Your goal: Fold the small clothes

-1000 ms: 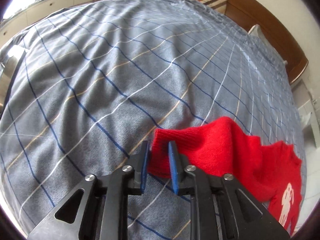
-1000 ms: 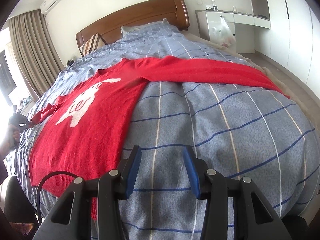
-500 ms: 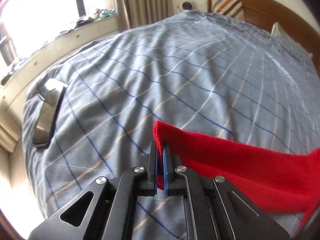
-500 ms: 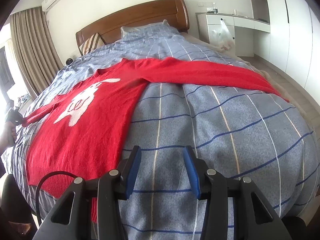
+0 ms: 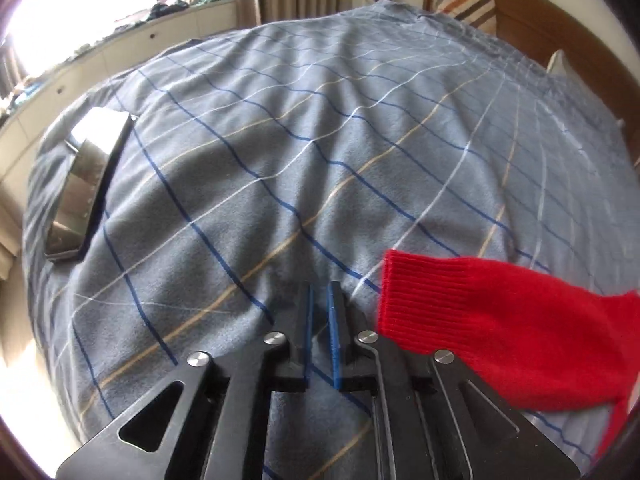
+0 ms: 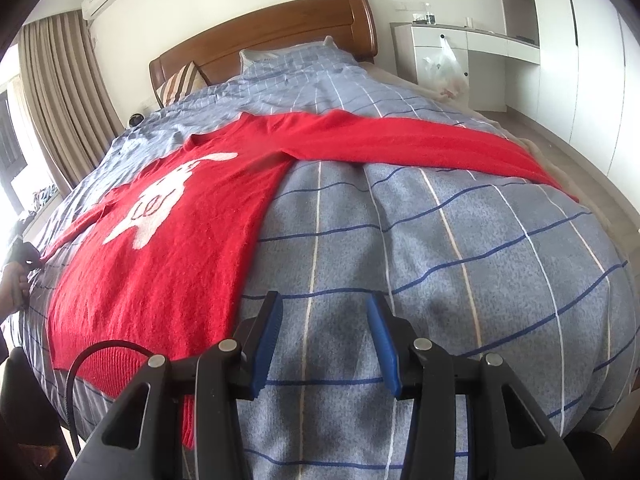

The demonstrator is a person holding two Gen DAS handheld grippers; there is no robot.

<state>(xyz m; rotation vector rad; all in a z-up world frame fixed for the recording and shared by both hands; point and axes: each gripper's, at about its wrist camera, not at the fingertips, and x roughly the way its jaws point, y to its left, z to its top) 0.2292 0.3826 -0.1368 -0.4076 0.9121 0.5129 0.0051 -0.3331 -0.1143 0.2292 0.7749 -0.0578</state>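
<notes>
A red sweater point(image 6: 168, 240) with a white animal figure lies spread flat on the blue checked bedspread point(image 6: 440, 280), both sleeves stretched out sideways. In the left wrist view, the cuff of one red sleeve point(image 5: 460, 304) lies on the bedspread point(image 5: 280, 160) just right of my left gripper point(image 5: 319, 300). Its jaws stand slightly apart with nothing between them. My right gripper point(image 6: 324, 312) is open and empty, hovering above bare bedspread right of the sweater's hem.
A shiny flat device point(image 5: 86, 184) lies near the bed's left edge. The wooden headboard point(image 6: 272, 40) and pillows are at the far end. A white cabinet with a plastic bag point(image 6: 444, 64) stands to the right; curtains point(image 6: 60, 100) hang on the left.
My left gripper, shut on the sleeve cuff half a second ago after pulling it outward, has let go and moved left of it. The right gripper has not moved.
</notes>
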